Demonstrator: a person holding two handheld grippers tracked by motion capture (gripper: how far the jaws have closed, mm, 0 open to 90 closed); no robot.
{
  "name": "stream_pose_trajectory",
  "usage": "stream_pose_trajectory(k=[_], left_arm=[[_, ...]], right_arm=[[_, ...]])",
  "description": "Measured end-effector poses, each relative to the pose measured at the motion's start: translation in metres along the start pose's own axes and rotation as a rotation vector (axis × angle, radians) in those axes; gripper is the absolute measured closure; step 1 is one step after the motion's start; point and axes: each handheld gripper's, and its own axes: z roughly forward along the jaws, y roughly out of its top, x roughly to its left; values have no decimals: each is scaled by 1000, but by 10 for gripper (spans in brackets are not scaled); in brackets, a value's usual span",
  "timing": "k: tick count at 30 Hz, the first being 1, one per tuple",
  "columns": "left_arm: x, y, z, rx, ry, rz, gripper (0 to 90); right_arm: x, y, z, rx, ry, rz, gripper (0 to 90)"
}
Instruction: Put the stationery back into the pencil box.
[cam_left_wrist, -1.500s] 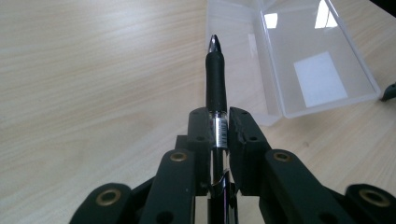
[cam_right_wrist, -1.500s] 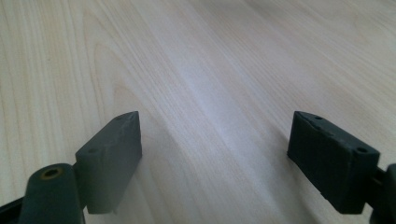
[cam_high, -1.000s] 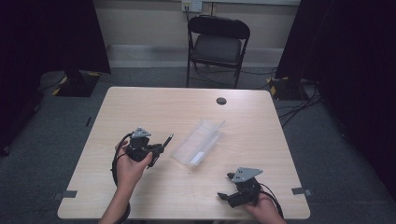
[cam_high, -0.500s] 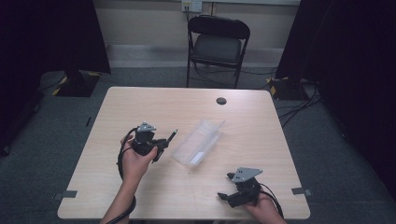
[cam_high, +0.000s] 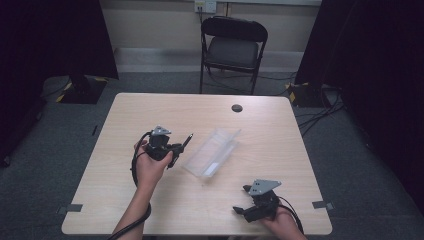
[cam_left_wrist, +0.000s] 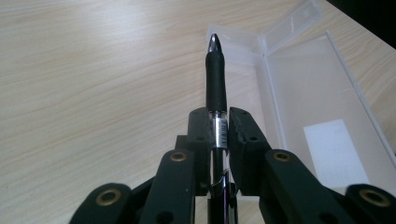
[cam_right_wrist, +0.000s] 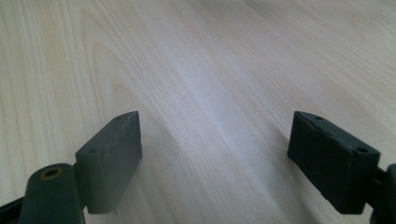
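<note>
left gripper (cam_high: 176, 148) clamps black pen (cam_left_wrist: 216, 88) between its pads, held above wooden table (cam_high: 150, 115), tip pointing toward clear plastic case (cam_high: 212, 152). case lies open near table's middle, lid (cam_left_wrist: 285, 21) folded back, white label (cam_left_wrist: 334, 144) showing through its base. pen tip sits just short of case's near edge in left gripper view. right gripper (cam_high: 247, 210) rests low at table's near right edge, well apart from case, jaws spread wide over bare wood, gripping nothing. folding chair (cam_high: 232, 47) stands beyond table's far side.
</note>
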Motion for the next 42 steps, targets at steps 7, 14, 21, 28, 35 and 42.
stream_pose_trajectory(k=[7,14,21,28,35,42], left_arm=[[-4,6,11,-4,-13,4,797],[-8,12,19,3,-14,17,796],[-12,15,29,7,-22,24,796],[-16,16,42,19,-25,32,796],[-20,18,52,29,-26,36,796],[-23,21,59,28,-35,44,796]], right_arm=[[0,0,0,0,0,0,167],[0,0,0,0,0,0,167],[0,0,0,0,2,1,167],[0,0,0,-1,2,1,167],[0,0,0,0,1,0,167],[0,0,0,0,1,0,167]])
